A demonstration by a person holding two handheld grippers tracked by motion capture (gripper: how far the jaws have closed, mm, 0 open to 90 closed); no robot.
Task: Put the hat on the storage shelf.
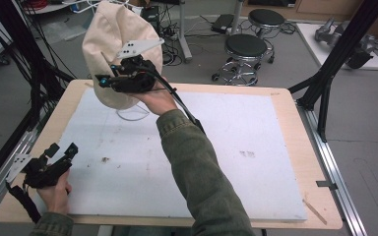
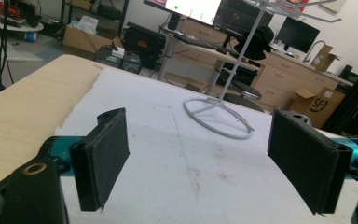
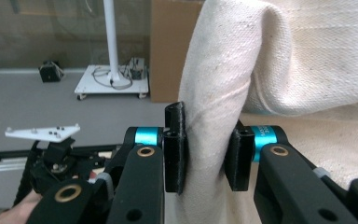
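From the high view, the right gripper [image 1: 109, 80] is up in the air above the far left part of the desk [image 1: 285, 98]. It holds a cream cloth hat [image 1: 109, 39]. The hat is at the top of a thin white stand [image 1: 133, 114], and the stand's ring foot sits on the white mat [image 1: 236, 162]. It is hard to tell if the hat is already resting on the stand or only held beside it. The left gripper [image 1: 63, 150] waits low on the desk, well apart from the stand, near the front left corner.

In the left gripper view, the jaws stand wide apart with nothing between them. The stand's ring foot [image 2: 219, 116] lies ahead of them on the mat.

In the right gripper view, the jaws are closed tight on a fold of the hat [image 3: 307, 60]. The cloth is pinched between the two black pads.

The job looks partly done: the hat is up by the stand, but it has not been let go. There is no box or bowl on the desk to hold things.
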